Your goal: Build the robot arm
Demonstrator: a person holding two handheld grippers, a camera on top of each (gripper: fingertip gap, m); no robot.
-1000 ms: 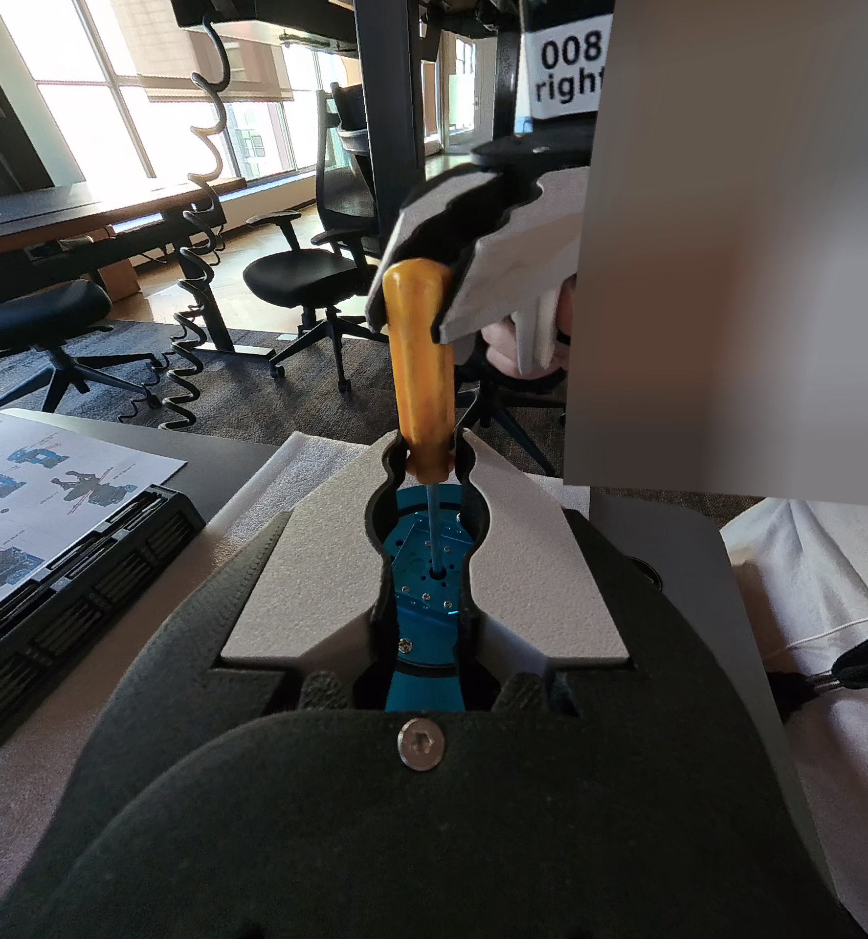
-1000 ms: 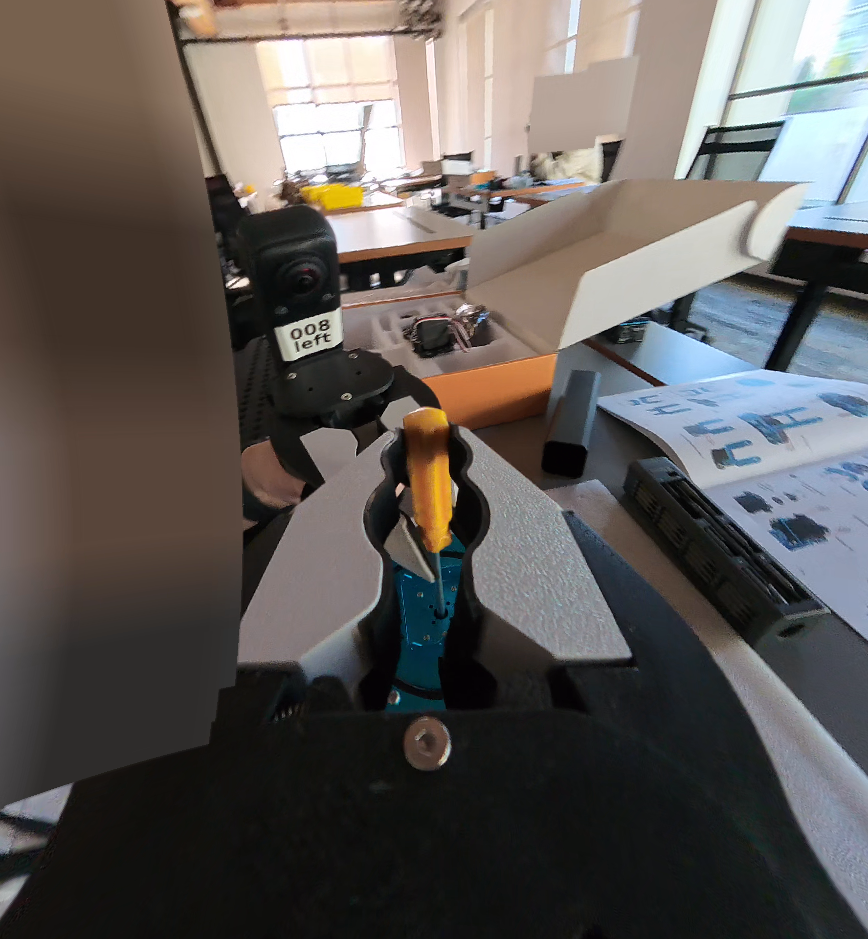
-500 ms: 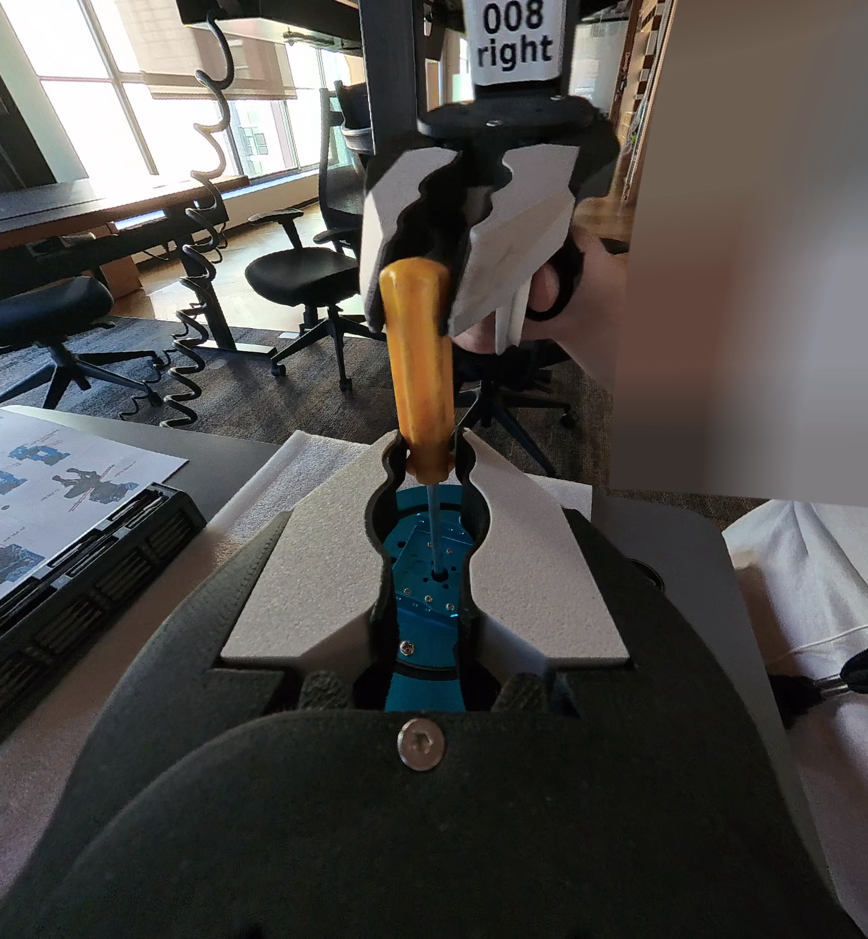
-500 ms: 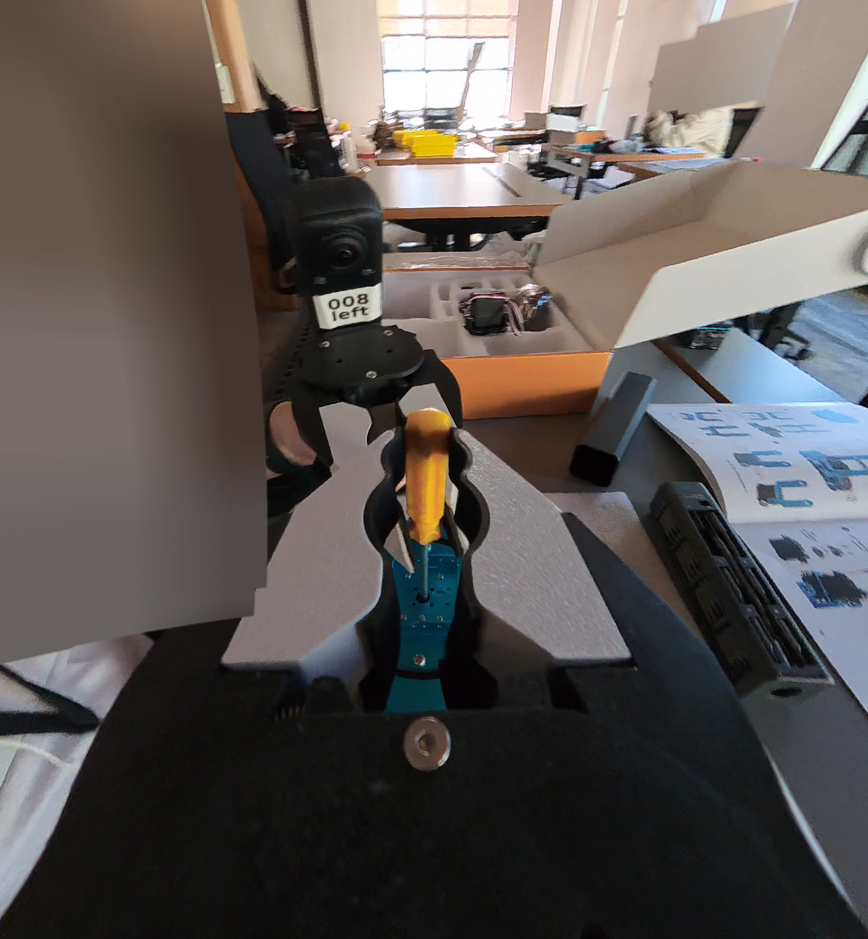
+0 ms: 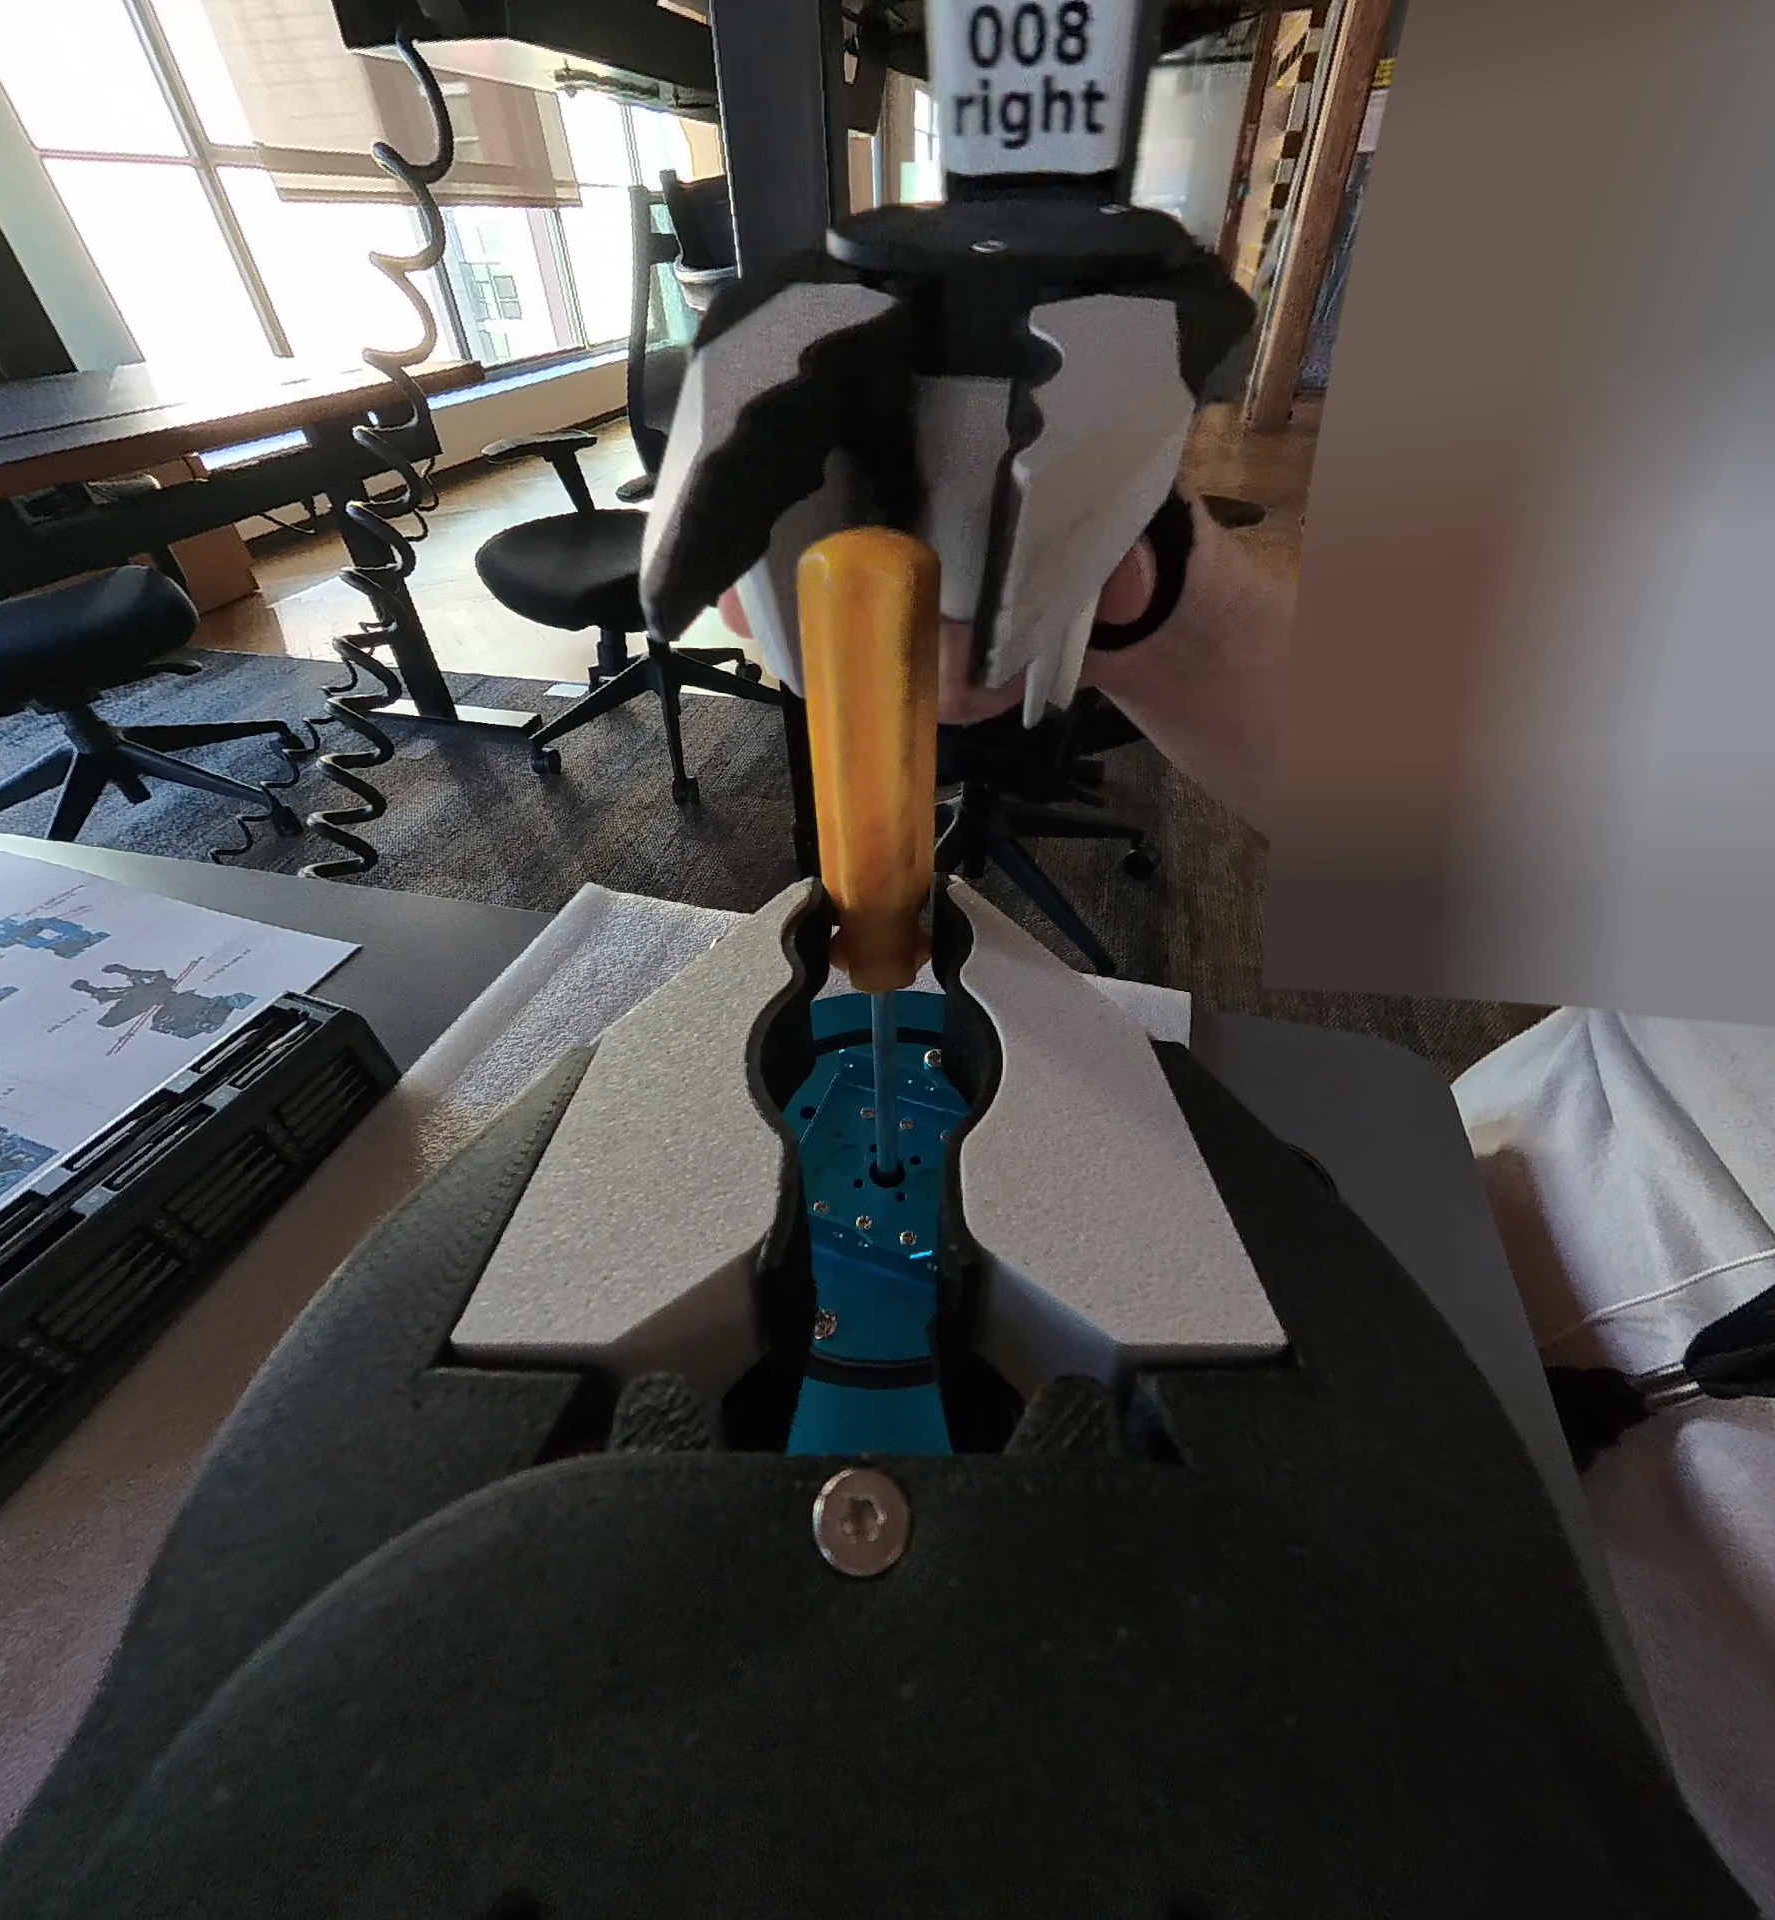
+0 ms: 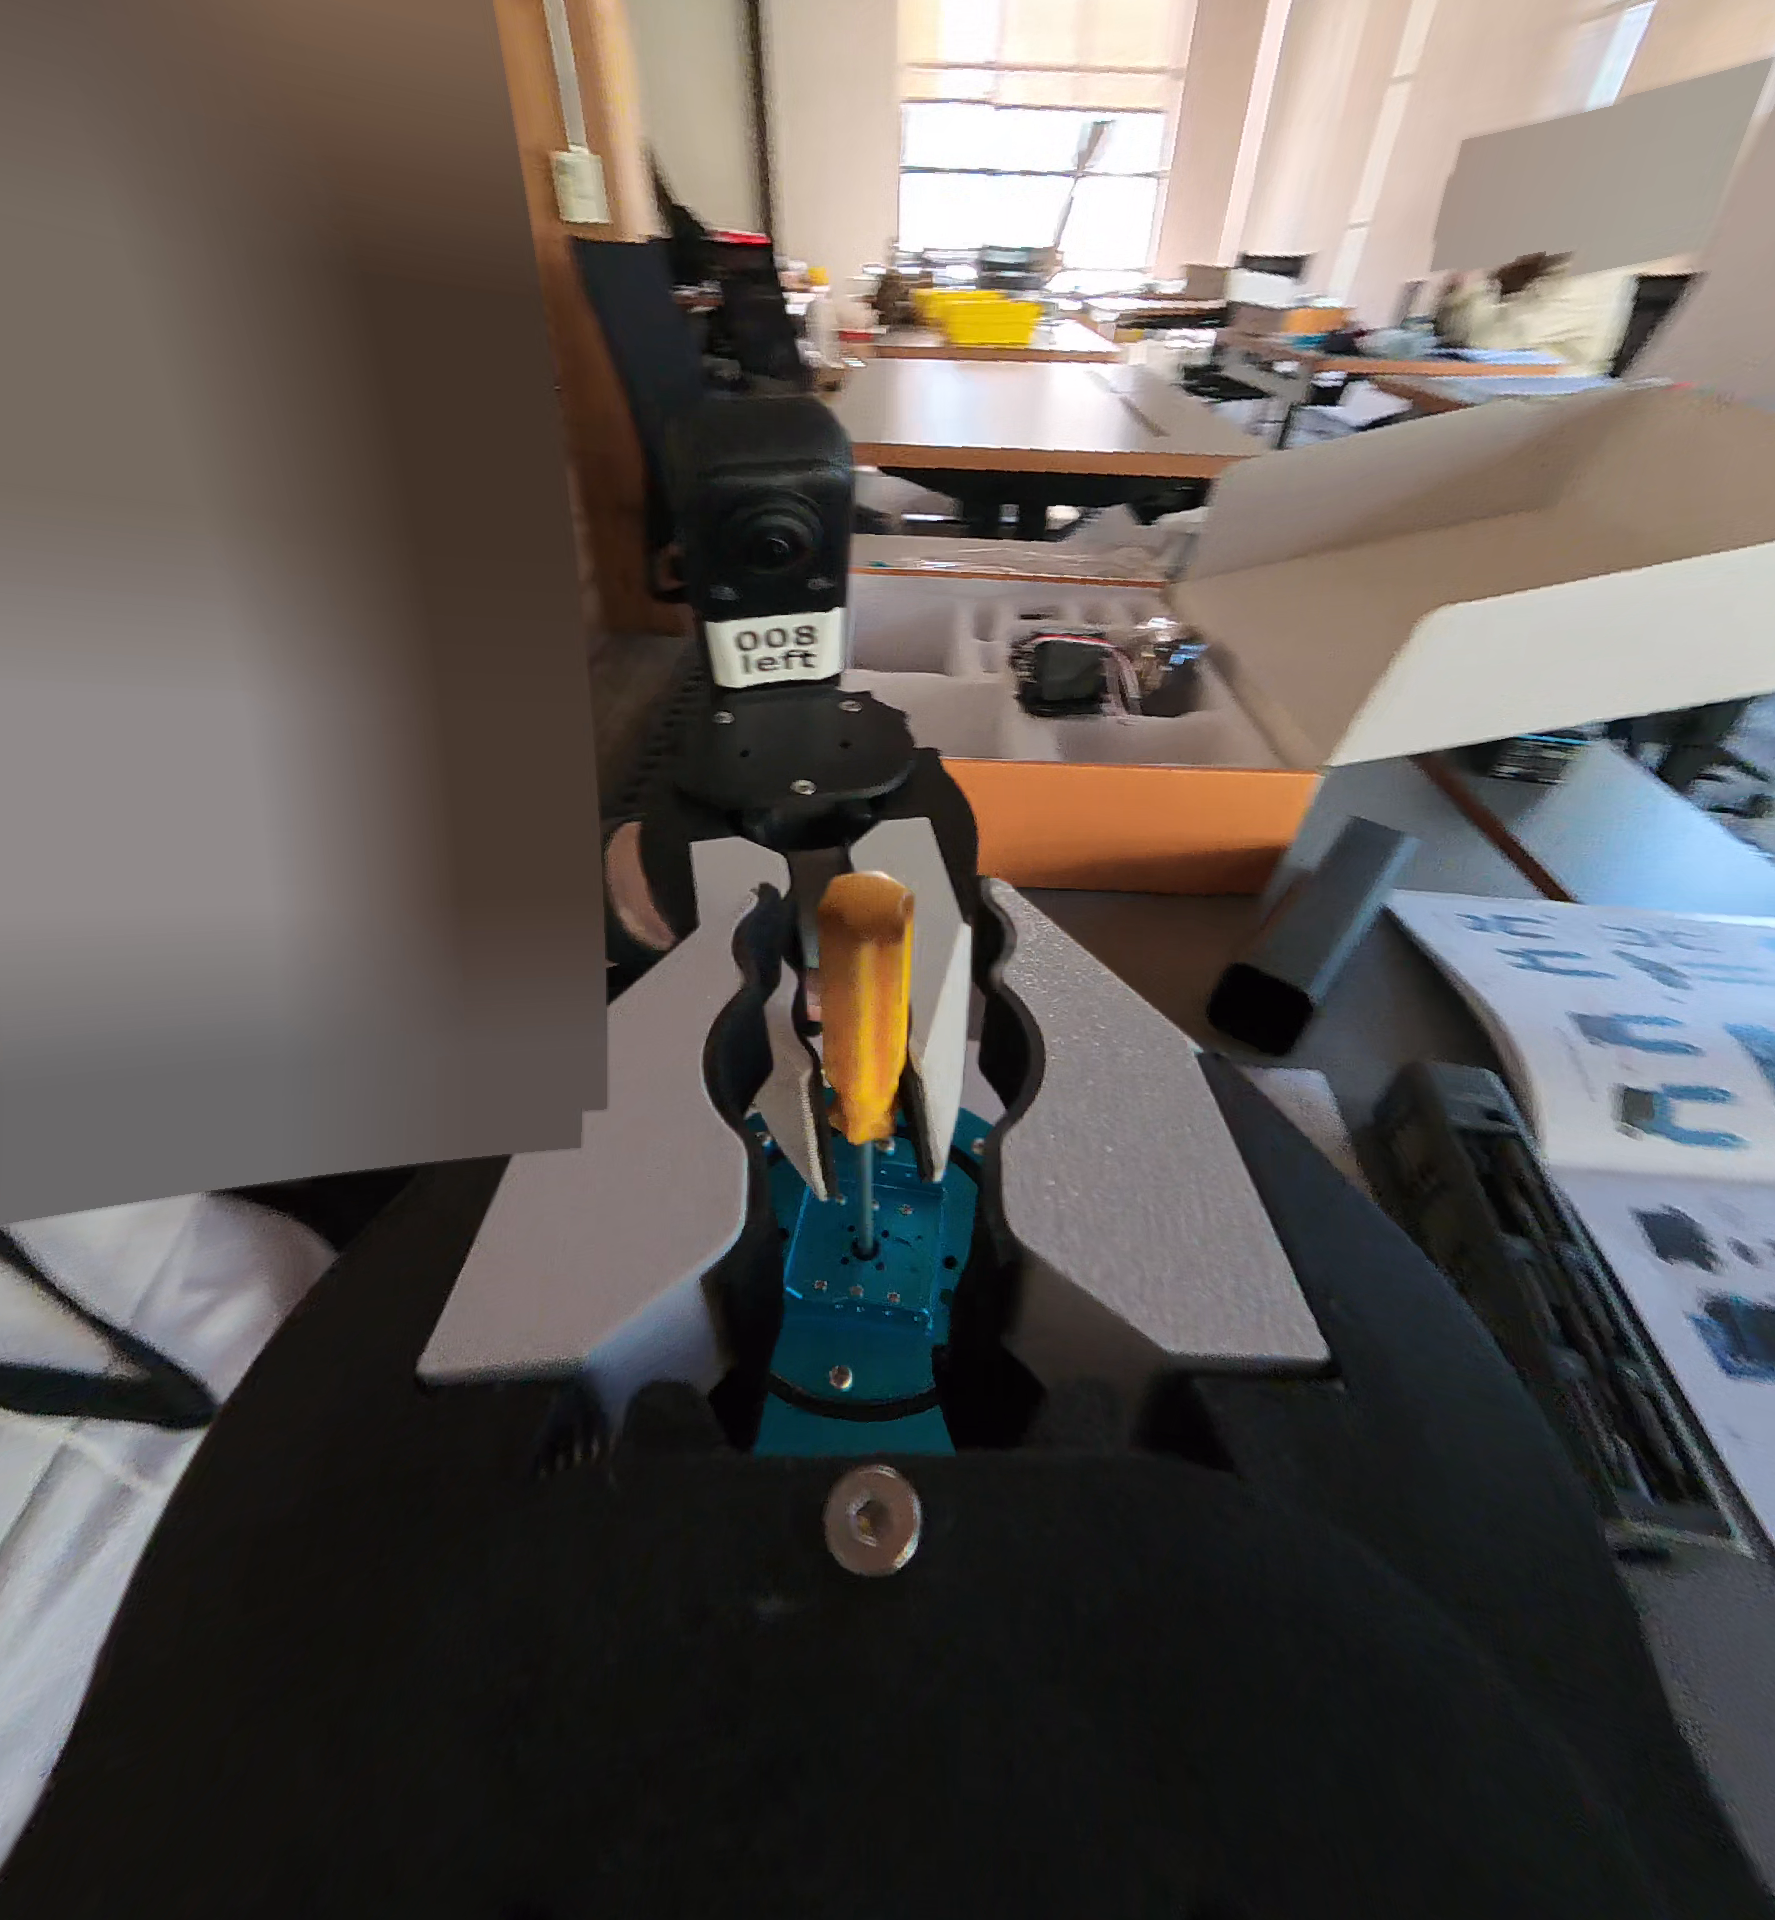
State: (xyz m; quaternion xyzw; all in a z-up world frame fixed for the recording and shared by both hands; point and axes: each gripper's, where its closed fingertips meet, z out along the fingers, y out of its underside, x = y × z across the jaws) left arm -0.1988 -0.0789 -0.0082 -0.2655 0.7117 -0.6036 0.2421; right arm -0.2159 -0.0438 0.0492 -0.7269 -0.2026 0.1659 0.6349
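A: Orange-handled screwdriver (image 5: 867,727) stands upright. Its thin shaft drops into the centre hole of the blue metal block (image 5: 862,1231).

B: And the block?

A: On a round blue plate (image 6: 841,1382), over the white foam mat (image 5: 634,925) on the tabletop (image 5: 426,935), right between the two rigs.

B: Left gripper (image 5: 878,914)?

A: Fingers drawn close. The tips come down at the block's two sides, just outside the foot of the handle. I read it as a pinch on the block (the contact faces themselves sit under the fingers, so that is a judgement).

B: Right gripper (image 6: 872,894)?

A: Facing the left one, up at the top of the handle. Fingers spread, with a gap showing on each side of the handle, so they flank it and are not clamping it. A person's hand (image 5: 1174,644) is on the grip behind.

B: Surroundings?

A: A printed sheet with blue figures (image 5: 83,997), and a black compartment tray (image 5: 135,1174) along its edge. A grey square tube (image 6: 1309,956) lies beyond them. Behind it is an open cardboard box (image 6: 1122,821) with a foam insert holding dark parts.

B: What can't you make out?

A: The tip of the shaft inside the hole, and whether a screw sits there. The lower part of the block is hidden too. The right wrist view is smeared towards its right edge, and the tray's contents are unreadable.
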